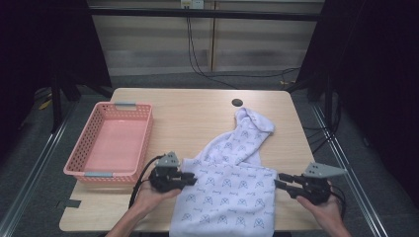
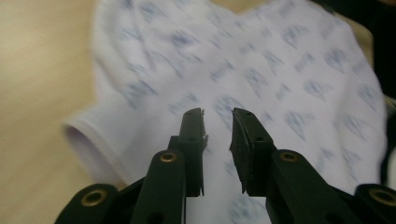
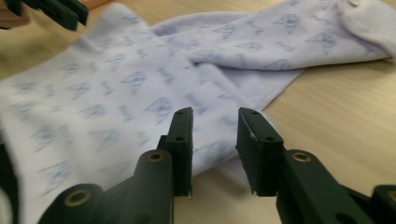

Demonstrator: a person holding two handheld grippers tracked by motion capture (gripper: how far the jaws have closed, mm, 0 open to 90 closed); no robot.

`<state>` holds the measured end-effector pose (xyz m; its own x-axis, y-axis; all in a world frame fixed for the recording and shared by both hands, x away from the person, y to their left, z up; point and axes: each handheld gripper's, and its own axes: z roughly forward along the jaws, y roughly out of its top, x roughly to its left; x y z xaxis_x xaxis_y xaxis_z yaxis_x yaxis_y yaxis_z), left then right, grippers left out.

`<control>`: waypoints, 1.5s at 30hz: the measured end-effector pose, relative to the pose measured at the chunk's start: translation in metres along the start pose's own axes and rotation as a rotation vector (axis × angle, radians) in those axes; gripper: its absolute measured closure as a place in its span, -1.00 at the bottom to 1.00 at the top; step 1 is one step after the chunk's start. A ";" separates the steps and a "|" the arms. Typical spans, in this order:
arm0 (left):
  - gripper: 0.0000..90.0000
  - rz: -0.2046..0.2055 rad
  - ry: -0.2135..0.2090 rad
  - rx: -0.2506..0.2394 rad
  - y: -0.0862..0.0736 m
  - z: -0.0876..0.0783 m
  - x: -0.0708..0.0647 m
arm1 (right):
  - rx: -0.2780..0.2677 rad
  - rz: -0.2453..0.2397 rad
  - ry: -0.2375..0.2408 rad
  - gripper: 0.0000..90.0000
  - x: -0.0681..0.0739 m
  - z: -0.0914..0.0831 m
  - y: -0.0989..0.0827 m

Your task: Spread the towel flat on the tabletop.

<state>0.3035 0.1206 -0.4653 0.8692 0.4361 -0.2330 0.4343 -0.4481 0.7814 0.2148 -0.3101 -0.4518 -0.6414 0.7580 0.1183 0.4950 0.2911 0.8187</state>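
Note:
A white garment with a blue print (image 1: 227, 190) lies spread on the near half of the wooden table (image 1: 192, 116), one sleeve or leg stretching toward the far right. My left gripper (image 1: 193, 178) hovers at the garment's left edge, open, jaws over the cloth (image 2: 280, 84) with nothing between them. At the garment's right edge my right gripper (image 1: 277, 180) is open too, its jaws just above the cloth's hem (image 3: 140, 93). The left gripper (image 3: 60, 11) also appears far off in the right gripper view.
A pink plastic basket (image 1: 99, 174) stands empty on the table's left side. A dark round hole (image 1: 237, 102) sits near the table's far edge. Cables hang behind the table. The garment's lower edge drapes over the near table edge.

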 end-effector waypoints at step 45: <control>0.54 -0.013 -0.037 0.071 -0.003 0.025 0.018 | 0.121 -0.015 0.046 0.45 -0.013 0.039 -0.005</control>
<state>0.3235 0.1107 -0.4862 0.8711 0.4134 -0.2652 0.4600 -0.4972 0.7357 0.2431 -0.2986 -0.4788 -0.6740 0.7264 0.1341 0.5504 0.3728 0.7470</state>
